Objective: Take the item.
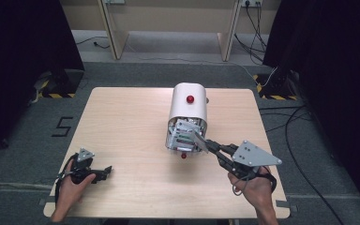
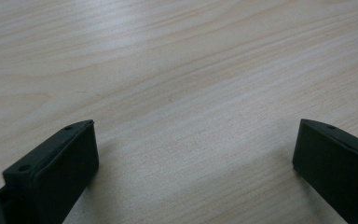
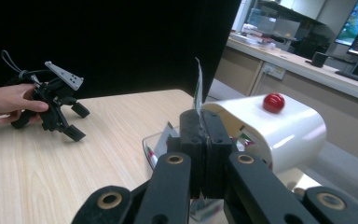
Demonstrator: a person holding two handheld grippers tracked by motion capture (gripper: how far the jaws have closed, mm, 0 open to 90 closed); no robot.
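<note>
A pale wooden desk [image 1: 122, 126] with rounded corners stands on grey carpet [image 1: 23, 136], with wide bare wood across its left half and near edge. Near the front left corner, the left claw [image 1: 104, 172] rests low over the desk in a person's hand [image 1: 70, 187], its two black jaws spread well apart above smooth, light-grained wood. At the centre-right sits a glossy white box [image 1: 188, 108] with a rounded top and a small red knob [image 1: 190, 99]; its open end faces the person and shows packed cards inside. The right claw [image 1: 207, 144] reaches to that opening from the front right, jaws pressed together on a thin, flat card [image 3: 198, 88] standing upright just in front of the box. Black curtains [image 1: 23, 42] flank the room and cables [image 1: 281, 126] trail over the floor at right.
</note>
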